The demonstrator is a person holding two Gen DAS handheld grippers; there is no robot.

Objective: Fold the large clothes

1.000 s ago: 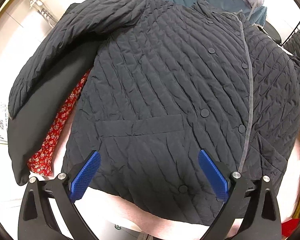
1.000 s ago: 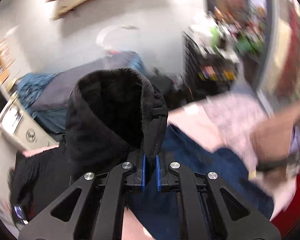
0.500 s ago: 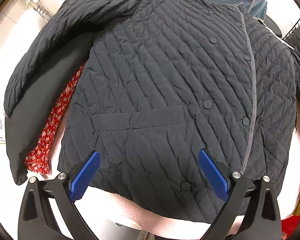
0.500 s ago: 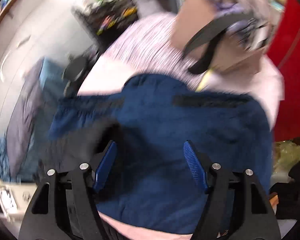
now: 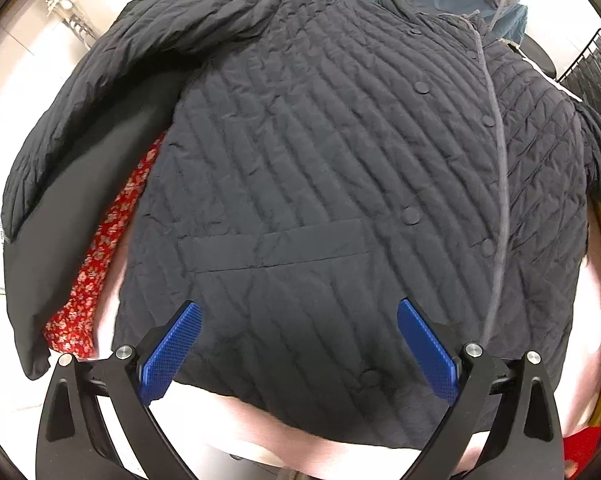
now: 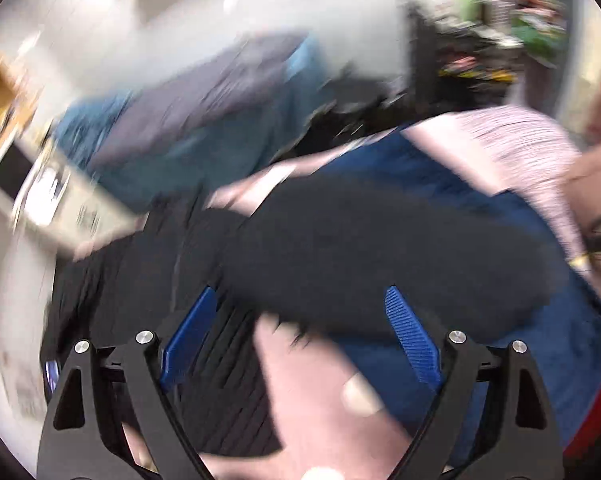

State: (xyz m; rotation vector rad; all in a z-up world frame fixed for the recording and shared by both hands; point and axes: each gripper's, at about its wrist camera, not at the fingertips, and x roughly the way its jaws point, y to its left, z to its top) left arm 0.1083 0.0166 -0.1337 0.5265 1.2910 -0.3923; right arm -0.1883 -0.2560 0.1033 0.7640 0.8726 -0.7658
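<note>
A dark quilted jacket [image 5: 320, 168] lies spread flat, front side up, on a pale pink surface [image 5: 260, 428]. Its long axis runs from the hem at the bottom of the left wrist view up to the collar [image 5: 400, 0] at the top — so the jacket points away from the camera, collar far, hem near. The buttoned front edge with its grey piping [image 5: 500, 184] runs along that same line, right of centre. One sleeve [image 5: 100, 92] bends out to the left and down, lying over a red flowered cloth [image 5: 100, 264]. A flat pocket flap [image 5: 276, 244] crosses the lower front.

The left gripper [image 5: 298, 344] hangs over the hem with its blue pads wide apart, nothing between them pressed.

The right wrist view is badly blurred. The right gripper [image 6: 300, 336] has its jaws opening, pads spread and gripping nothing; beyond them lies a black fleecy garment [image 6: 380, 256] — resting across a blue garment [image 6: 520, 360] on the pink surface. Whether the black garment belongs to the jacket cannot be told.
</note>
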